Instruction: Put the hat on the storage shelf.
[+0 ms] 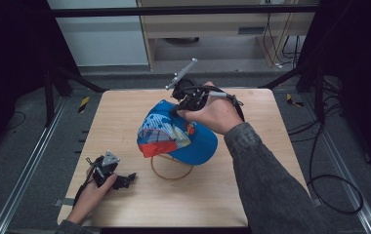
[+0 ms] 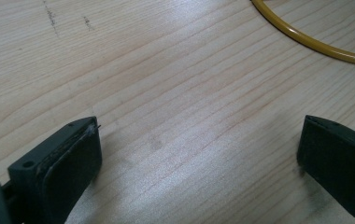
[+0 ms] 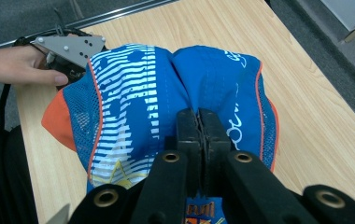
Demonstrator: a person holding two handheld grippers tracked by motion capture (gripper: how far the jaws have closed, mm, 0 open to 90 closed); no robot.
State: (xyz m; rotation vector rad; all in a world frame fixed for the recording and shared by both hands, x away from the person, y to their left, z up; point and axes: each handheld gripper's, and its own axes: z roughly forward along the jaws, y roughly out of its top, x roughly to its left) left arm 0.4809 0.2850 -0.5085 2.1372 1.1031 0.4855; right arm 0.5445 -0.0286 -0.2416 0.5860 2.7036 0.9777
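Pale wooden table [image 1: 252,190] on grey, seemingly carpeted floor [image 1: 25,146].

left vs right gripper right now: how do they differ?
The left gripper has its jaws wide apart over bare table, with nothing between them; the right gripper has its jaws pinched shut on the blue cap, bunching the fabric. The left gripper sits low at the table's near corner; the right gripper is over the cap, farther in. Both are hand-held with black jaws.
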